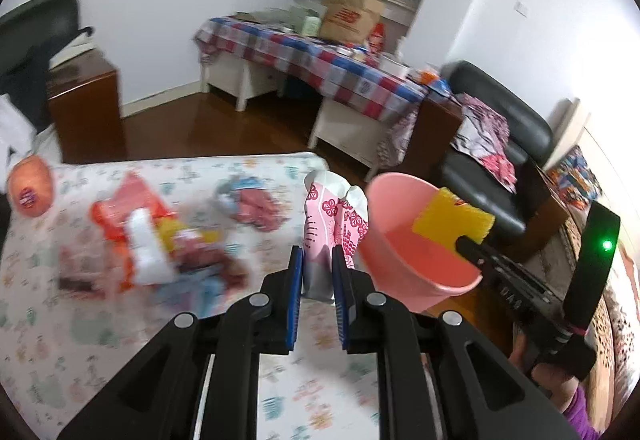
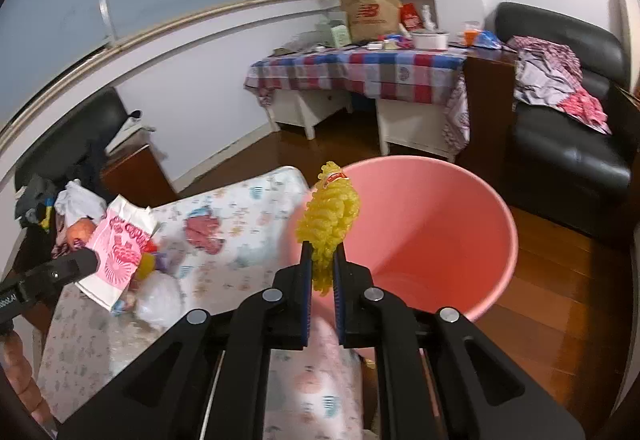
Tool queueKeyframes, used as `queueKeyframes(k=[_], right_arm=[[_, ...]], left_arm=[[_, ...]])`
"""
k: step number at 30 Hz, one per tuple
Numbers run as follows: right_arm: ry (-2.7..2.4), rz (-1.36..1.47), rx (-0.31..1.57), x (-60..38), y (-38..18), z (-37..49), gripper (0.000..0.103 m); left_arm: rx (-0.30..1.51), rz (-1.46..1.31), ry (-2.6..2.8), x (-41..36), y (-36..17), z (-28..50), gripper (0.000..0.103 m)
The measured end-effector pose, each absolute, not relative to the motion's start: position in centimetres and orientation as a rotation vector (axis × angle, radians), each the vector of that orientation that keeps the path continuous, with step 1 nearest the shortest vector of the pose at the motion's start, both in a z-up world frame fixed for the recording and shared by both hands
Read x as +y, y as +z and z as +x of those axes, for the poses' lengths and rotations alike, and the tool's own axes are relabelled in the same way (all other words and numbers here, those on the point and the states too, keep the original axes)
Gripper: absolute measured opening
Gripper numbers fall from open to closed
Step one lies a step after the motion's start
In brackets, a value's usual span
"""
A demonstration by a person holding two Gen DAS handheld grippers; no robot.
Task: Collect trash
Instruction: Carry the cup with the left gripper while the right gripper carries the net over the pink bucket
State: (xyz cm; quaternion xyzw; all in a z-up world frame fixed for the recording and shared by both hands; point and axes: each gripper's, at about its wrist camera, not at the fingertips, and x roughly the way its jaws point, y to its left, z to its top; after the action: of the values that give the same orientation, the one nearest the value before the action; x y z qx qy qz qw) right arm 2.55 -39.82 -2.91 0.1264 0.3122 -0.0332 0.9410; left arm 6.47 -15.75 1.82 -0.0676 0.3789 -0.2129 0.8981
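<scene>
My left gripper [image 1: 318, 254] is shut on a pink and white patterned paper bag [image 1: 334, 224], held above the table with the patterned cloth [image 1: 120, 340]. It also shows in the right wrist view [image 2: 120, 252]. My right gripper [image 2: 322, 252] is shut on a yellow foam net [image 2: 330, 216] and holds it over the near rim of the pink bin [image 2: 432, 236]. In the left wrist view the net [image 1: 452, 220] hangs over the bin [image 1: 416, 240]. A blurred heap of wrappers [image 1: 160, 240] lies on the cloth.
An orange fruit [image 1: 30, 186] lies at the table's far left. A black sofa [image 2: 568, 128] with clothes stands right of the bin on the wooden floor. A desk with a checked cloth [image 2: 360, 68] stands at the back. A brown cabinet [image 1: 84, 104] is at left.
</scene>
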Motion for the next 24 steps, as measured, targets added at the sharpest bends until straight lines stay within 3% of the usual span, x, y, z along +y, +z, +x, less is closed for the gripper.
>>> queueKeyframes(k=[11, 24], right_arm=[[-0.132, 0.27, 0.698, -43.1, -5.2, 3.0, 0.01], [-0.13, 0.221, 0.761, -42.9, -6.5, 4.0, 0.01]], left_arm=[[0.876, -0.099, -0.55, -26.2, -0.2, 10.3, 0.014], [1.018, -0.024, -0.526, -32.3, -4.3, 13.6, 0.014]])
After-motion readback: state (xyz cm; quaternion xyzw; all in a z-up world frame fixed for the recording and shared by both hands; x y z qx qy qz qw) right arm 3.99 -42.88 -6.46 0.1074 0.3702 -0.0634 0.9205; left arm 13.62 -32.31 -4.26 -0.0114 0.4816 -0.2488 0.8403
